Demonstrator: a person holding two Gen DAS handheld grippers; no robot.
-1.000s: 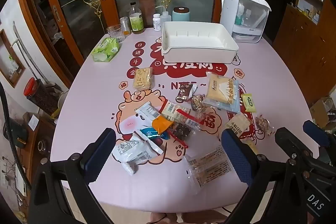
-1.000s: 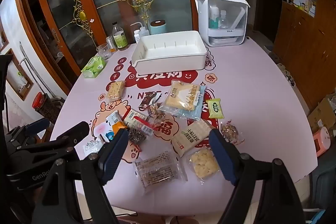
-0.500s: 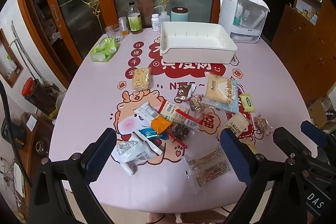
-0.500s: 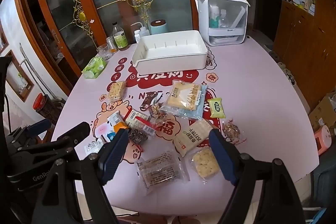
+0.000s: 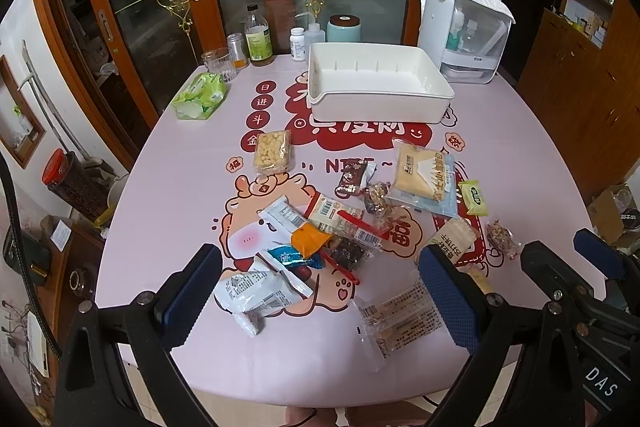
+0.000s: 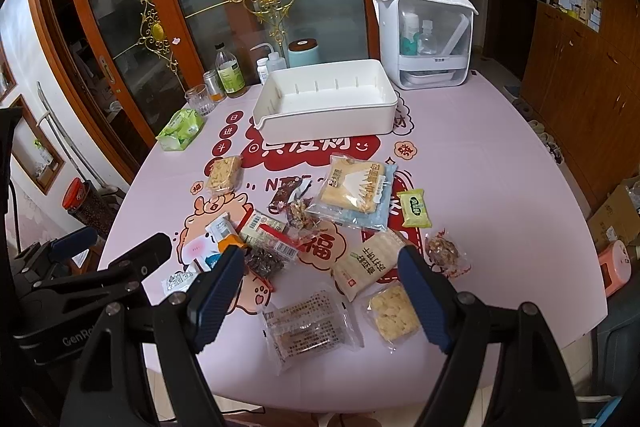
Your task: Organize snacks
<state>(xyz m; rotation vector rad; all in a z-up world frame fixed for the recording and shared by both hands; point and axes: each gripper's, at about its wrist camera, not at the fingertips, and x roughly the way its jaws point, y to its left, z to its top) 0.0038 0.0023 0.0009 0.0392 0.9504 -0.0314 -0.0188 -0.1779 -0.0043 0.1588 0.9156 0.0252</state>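
Note:
Several snack packets lie scattered on the pink tablecloth (image 5: pixel 160 195): a cracker packet (image 5: pixel 273 151), a large bread pack (image 6: pixel 356 187), a small green packet (image 6: pixel 416 208) and a clear wrapped bar (image 6: pixel 308 327) near the front edge. An empty white bin (image 5: pixel 380 103) (image 6: pixel 328 123) stands behind them. My left gripper (image 5: pixel 320 291) hovers open above the near-left pile, over a white wrapper (image 5: pixel 256 293). Beside it my right gripper (image 6: pixel 320 295) hangs open above the clear bar and a yellow cracker packet (image 6: pixel 394 313). Neither holds anything.
At the table's back stand a green tissue pack (image 5: pixel 200 95), a glass (image 5: pixel 218 63), bottles (image 5: pixel 258 37) and a white lidded dispenser box (image 5: pixel 464 31). Glass doors close off the far side. A wooden cabinet (image 6: pixel 580 75) runs along the right.

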